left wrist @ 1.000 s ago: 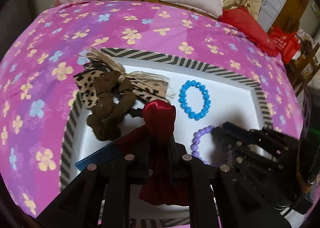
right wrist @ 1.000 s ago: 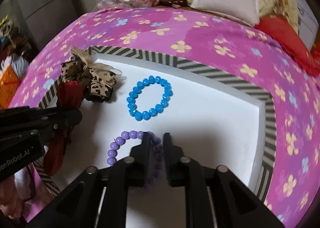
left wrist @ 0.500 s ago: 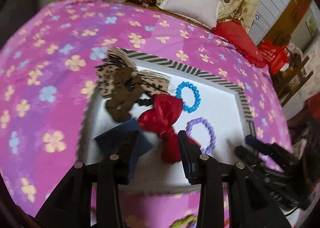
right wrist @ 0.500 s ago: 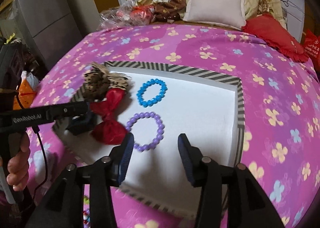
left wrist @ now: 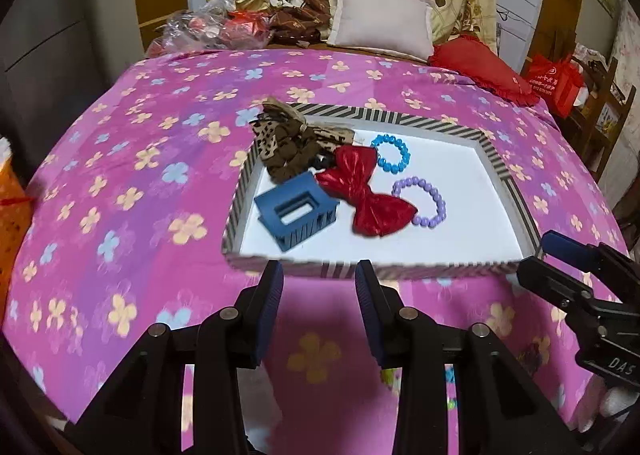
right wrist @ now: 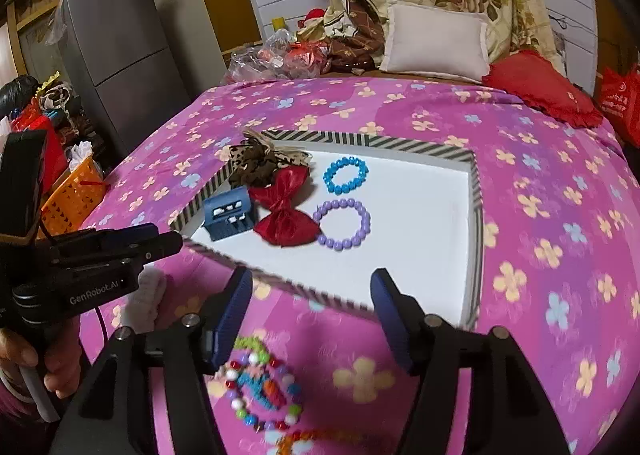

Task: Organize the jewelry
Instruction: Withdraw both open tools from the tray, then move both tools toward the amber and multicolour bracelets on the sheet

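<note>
Red satin bow point(left wrist: 362, 191) and lilac bead bracelet point(right wrist: 343, 224) now lie released in the striped tray point(left wrist: 404, 120); my left claw point(left wrist: 319, 282) and right claw point(right wrist: 311, 293), just opened, stand empty, ready for the next pieces.

— What happened with the red bow point(left wrist: 362, 191)?
— The left gripper point(left wrist: 319, 309) let it go; it lay mid-frame in the tray point(left wrist: 404, 268), jaws parted.
— And the right gripper point(right wrist: 310, 317)?
— It released the purple bracelet point(right wrist: 343, 225); its jaws had just been opening, nothing between them. Both pulled back toward the frame's bottom.
</note>
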`<state>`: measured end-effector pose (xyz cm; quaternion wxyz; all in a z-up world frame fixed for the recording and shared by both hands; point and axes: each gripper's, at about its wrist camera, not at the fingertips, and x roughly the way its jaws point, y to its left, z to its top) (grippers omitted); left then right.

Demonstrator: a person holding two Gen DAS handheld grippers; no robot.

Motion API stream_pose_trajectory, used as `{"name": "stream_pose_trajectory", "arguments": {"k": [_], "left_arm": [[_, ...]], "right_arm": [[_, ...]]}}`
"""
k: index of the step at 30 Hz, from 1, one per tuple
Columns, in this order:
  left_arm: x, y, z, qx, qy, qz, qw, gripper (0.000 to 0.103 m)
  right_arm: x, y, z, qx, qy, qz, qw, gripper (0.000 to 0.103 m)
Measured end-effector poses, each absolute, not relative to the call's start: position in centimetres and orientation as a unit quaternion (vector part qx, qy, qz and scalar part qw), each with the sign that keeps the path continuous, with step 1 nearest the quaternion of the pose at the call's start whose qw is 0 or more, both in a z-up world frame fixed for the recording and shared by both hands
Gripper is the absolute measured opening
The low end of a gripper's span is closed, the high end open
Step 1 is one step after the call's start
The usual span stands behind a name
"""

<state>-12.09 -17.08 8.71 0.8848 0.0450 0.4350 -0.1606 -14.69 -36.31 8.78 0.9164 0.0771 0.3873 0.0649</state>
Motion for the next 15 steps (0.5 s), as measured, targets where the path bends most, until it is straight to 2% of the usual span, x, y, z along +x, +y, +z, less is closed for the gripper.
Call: {"name": "stream_pose_trajectory", "arguments": {"k": [15], "left_arm": [[-16.4, -16.6, 8.7, 0.056, 0.417, -0.144, 0.896, 0.039]], "right_arm": [[-20.3, -36.7, 8.5, 0.066, 0.382, 0.047, 0.92, 0.068]]}}
